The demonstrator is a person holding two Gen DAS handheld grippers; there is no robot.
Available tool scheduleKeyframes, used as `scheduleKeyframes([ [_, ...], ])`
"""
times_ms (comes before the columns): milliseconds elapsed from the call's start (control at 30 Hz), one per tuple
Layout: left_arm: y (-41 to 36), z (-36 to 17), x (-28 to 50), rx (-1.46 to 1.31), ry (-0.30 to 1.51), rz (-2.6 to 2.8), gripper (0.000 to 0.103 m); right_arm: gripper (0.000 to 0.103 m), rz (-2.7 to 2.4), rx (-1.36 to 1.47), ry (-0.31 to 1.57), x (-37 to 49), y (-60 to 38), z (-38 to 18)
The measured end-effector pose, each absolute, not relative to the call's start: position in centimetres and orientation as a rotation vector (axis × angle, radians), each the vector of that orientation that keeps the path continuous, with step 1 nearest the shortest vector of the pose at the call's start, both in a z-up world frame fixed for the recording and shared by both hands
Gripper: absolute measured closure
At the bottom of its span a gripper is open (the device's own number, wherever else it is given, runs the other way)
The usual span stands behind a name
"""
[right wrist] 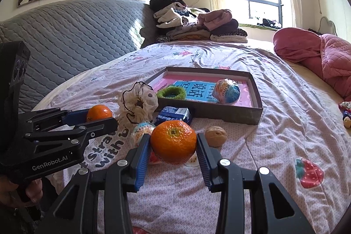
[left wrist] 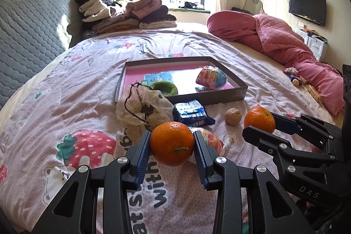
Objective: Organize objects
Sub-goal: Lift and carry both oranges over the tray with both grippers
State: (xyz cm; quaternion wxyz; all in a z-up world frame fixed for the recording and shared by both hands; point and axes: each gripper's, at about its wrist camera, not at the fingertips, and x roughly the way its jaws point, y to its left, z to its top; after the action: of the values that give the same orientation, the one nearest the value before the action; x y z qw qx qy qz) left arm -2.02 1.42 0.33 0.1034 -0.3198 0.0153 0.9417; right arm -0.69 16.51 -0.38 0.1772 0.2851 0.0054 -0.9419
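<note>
My left gripper (left wrist: 172,143) is shut on an orange tangerine (left wrist: 172,143) above the bedspread. My right gripper (right wrist: 173,141) is shut on a second tangerine (right wrist: 173,141); it also shows in the left wrist view (left wrist: 259,119). The left gripper and its tangerine (right wrist: 99,113) show at the left of the right wrist view. A shallow grey box (left wrist: 219,94) (right wrist: 255,89) lies ahead, holding a blue booklet (right wrist: 203,89), a green ring (left wrist: 164,88) (right wrist: 172,92) and a wrapped egg (left wrist: 210,79) (right wrist: 227,90).
On the bedspread before the box lie a mesh pouch (left wrist: 142,109) (right wrist: 138,102), a blue snack pack (left wrist: 192,112) (right wrist: 174,114), a walnut (left wrist: 233,116) (right wrist: 216,135) and another wrapped egg (left wrist: 214,138) (right wrist: 142,129). A pink quilt (left wrist: 285,41) lies right; folded clothes (left wrist: 122,12) behind.
</note>
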Motion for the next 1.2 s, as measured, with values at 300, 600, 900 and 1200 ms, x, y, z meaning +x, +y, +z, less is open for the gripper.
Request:
scheduleKeyframes([
  [300,0.7,1.2,-3.4,-0.899,0.014,2.784,0.064,0.062,-2.664,0.773,0.051,-2.5,15.6,0.6],
  [600,0.0,1.9,-6.1,-0.862,0.026,2.81,0.064,0.062,-2.669,0.738,0.071,-5.5,14.9,1.8],
  [900,-1.4,2.7,-10.0,-0.832,0.025,2.839,0.064,0.062,-2.678,0.744,0.069,-8.8,14.6,1.9],
  [1200,-2.3,2.3,-14.4,-0.844,0.027,2.844,0.064,0.062,-2.703,0.766,0.115,-12.0,14.4,1.5],
])
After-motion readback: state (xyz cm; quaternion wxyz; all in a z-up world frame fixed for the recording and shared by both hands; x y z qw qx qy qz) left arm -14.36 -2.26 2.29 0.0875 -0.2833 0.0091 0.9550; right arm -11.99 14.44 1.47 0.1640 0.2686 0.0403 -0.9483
